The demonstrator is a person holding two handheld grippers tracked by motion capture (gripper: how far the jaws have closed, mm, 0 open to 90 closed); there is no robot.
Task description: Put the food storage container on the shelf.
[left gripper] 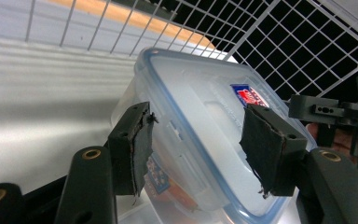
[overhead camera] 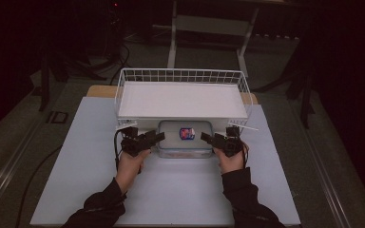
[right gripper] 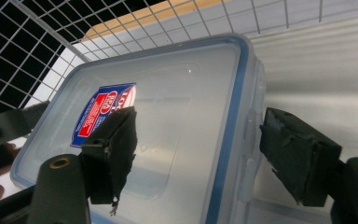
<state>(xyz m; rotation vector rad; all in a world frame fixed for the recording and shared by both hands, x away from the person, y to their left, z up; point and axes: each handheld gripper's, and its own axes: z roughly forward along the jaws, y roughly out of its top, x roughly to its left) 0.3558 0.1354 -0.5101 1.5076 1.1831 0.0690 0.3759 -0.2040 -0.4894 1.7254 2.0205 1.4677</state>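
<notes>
Shelf (overhead camera: 180, 99) overhanging box (overhead camera: 184, 137)

Container (overhead camera: 184, 137) under the rack (overhead camera: 180, 100), between both grippers.

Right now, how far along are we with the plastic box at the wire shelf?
Done: both tools flank the plastic box below the wire shelf. In hand: left tool and right tool straddle its end edges, jaws open. Left, probably: close both and move the box.
</notes>
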